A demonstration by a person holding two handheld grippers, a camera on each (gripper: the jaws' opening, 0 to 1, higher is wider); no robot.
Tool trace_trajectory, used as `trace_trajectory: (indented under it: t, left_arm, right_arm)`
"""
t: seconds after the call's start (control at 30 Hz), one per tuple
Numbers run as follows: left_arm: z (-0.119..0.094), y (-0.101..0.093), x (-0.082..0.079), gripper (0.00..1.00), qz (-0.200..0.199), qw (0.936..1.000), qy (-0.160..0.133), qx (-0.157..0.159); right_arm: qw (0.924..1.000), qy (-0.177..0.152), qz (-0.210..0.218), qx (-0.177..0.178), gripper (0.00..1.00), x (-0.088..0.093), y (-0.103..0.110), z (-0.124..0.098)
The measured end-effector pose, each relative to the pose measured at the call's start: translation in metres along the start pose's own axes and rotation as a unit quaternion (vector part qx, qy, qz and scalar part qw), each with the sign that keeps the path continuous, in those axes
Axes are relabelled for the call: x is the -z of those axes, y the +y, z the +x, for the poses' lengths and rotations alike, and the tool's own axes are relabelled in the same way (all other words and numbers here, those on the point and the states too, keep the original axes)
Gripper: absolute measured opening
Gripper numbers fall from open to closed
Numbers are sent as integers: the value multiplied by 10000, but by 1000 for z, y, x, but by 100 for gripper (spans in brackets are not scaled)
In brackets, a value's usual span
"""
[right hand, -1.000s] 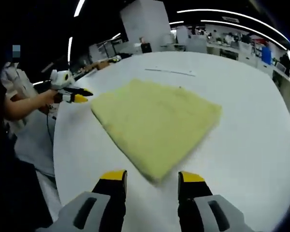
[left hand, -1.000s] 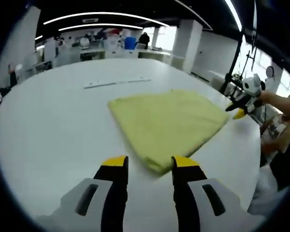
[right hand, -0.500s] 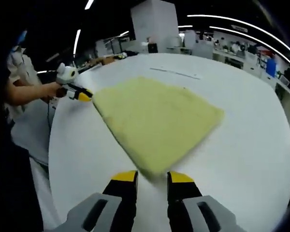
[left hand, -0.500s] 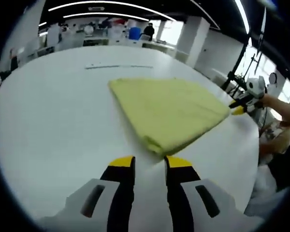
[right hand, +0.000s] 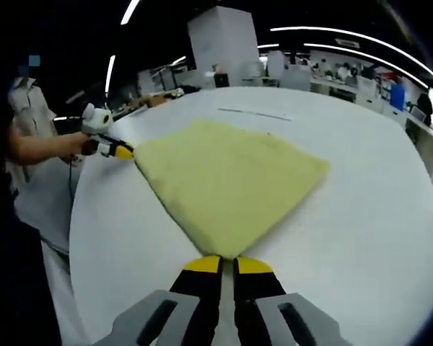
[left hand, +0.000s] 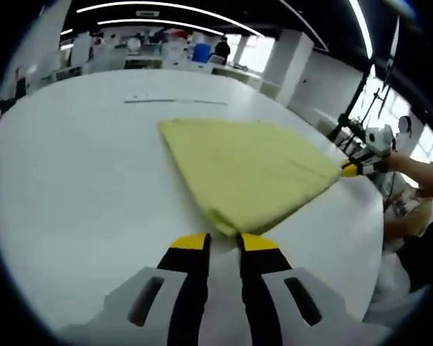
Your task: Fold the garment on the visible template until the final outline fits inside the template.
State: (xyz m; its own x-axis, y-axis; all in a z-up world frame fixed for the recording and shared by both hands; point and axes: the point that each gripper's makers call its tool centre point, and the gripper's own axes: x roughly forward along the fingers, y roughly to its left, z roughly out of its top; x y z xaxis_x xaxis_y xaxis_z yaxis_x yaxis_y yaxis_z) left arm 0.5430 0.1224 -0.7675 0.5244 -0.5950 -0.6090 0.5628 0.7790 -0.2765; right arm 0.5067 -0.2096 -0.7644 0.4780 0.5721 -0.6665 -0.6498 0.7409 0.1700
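Left gripper view: yellow garment (left hand: pixel 249 173) lies flat on the white table (left hand: pixel 72 187), already folded into a thick squarish stack. The left gripper (left hand: pixel 221 241) sits at the near corner, jaws almost together with a thin slit between them, tips at the corner's edge; whether cloth is pinched cannot be told. The right gripper (left hand: pixel 352 169) touches the far right corner, held by a hand (left hand: pixel 404 155). A thin line (left hand: pixel 175 101) on the table beyond the cloth may be a template mark.

Right gripper view: the garment (right hand: pixel 227 180) fans out from the near corner. The right gripper (right hand: pixel 227 264) has its jaws pressed close at that corner, looks clamped on the fabric. The left gripper (right hand: pixel 119 150) is at the far left corner.

Handling guess: soft, fluffy, light cloth, limp, layers may slip apart. Best taken at corners, pinching all layers.
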Motion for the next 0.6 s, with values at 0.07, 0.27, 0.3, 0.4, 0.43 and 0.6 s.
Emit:
trace_trajectory:
  t: [0.07,0.27,0.3,0.4,0.43,0.6]
  left_arm:
    - [0,0,0,9,-20,10000,-35,3]
    - [0,-4,-1,3,-76,9999,-93,33]
    - [0,-4,-2,3,-68,9999,-106,21]
    - [-1,-2,-4,2,-56,9999,-131,17]
    - [-1,-2,-4,3,-31,9999,-140,18]
    - [-5,-3,-9,5,66,9997,-243,42]
  right_arm:
    - [10000,-1,-16,-5,0,0,0,0]
    - [10000,-50,4,-23,0,-1,1,0]
    - [10000,-37,3,-32,0,-1,1,0]
    - [10000,-33,0,-28,0,0,1,0]
    - [10000,-31,-3,-24,0,0,1,0]
    - [10000,-31,11,-24,0,-1,1,0]
